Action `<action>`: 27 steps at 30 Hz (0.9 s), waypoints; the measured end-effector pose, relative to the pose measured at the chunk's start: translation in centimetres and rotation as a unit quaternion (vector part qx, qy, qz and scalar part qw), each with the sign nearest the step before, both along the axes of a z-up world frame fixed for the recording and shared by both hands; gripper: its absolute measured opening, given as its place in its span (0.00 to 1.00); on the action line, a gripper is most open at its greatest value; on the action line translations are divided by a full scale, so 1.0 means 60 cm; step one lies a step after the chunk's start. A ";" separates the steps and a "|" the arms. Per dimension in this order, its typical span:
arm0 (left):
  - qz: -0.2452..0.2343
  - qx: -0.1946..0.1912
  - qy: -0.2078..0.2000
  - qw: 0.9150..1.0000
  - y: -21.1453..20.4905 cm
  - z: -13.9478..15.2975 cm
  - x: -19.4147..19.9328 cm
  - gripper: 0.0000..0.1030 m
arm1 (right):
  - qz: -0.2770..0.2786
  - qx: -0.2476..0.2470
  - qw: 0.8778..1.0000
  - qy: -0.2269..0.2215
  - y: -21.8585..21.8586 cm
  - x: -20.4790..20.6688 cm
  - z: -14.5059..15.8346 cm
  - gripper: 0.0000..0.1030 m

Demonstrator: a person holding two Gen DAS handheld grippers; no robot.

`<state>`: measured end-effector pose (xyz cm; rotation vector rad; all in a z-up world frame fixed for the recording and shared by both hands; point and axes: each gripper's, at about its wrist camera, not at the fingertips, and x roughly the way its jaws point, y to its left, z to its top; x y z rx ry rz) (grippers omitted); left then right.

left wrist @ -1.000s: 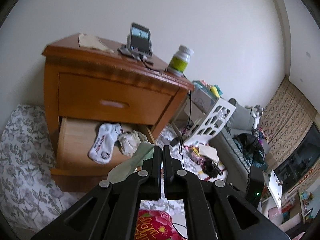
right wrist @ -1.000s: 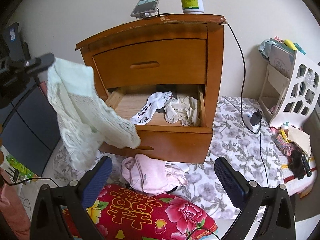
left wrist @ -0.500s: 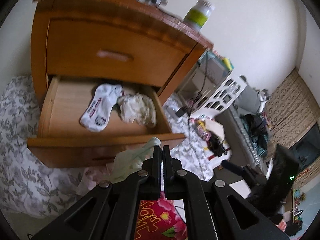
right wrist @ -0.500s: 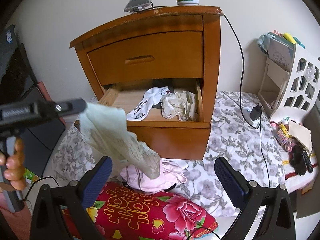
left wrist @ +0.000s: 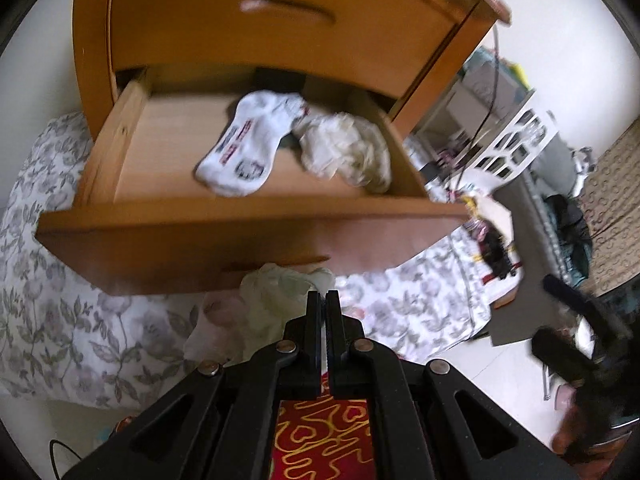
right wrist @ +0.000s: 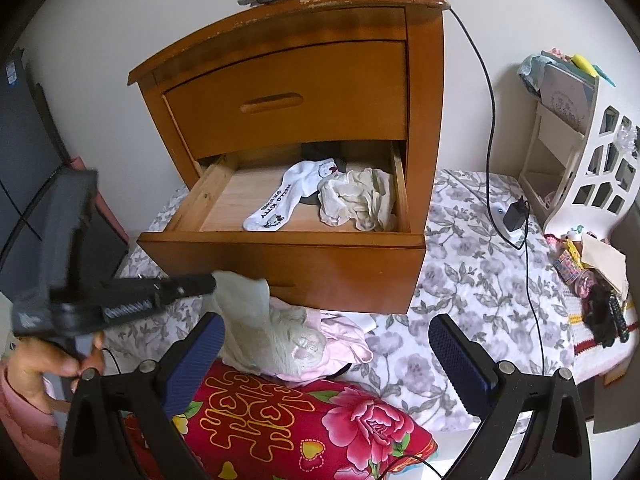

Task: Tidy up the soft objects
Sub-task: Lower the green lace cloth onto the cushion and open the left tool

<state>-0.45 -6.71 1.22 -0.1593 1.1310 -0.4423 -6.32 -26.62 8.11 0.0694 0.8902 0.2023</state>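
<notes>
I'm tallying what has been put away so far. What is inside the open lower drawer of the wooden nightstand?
Inside the open lower drawer lie a white printed sock and a crumpled cream cloth. Something dark sits behind them, mostly covered, so I cannot identify it.

Your left gripper point(left wrist: 324, 300) pinches a pale cloth point(left wrist: 276, 296) just near of the open drawer point(left wrist: 224, 236), where a white sock point(left wrist: 248, 148) touches a crumpled cream garment point(left wrist: 344, 152) on its right.
</notes>
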 end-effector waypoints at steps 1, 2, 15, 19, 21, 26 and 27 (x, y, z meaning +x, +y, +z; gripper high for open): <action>0.000 0.006 0.004 1.000 -0.002 -0.009 0.001 0.01 | 0.001 0.000 1.000 0.001 0.000 0.000 0.000 1.00; -0.001 0.010 0.008 1.000 -0.004 -0.018 0.001 0.01 | 0.001 -0.001 1.000 0.002 0.001 0.002 -0.002 1.00; -0.002 0.040 0.060 0.997 -0.013 -0.093 0.010 0.01 | 0.004 -0.006 1.000 0.018 0.005 0.022 -0.019 1.00; 0.005 0.043 0.066 0.997 -0.008 -0.096 0.012 0.01 | 0.005 -0.008 1.000 0.022 0.006 0.026 -0.024 1.00; 0.007 0.042 0.067 0.997 -0.005 -0.092 0.011 0.01 | 0.005 -0.008 1.000 0.022 0.007 0.027 -0.025 1.00; 0.009 0.040 0.058 0.997 0.002 -0.071 0.007 0.03 | 0.007 -0.010 1.000 0.023 0.010 0.028 -0.025 1.00; 0.009 0.039 0.056 0.998 0.004 -0.065 0.006 0.06 | 0.007 -0.010 1.000 0.023 0.010 0.028 -0.025 1.00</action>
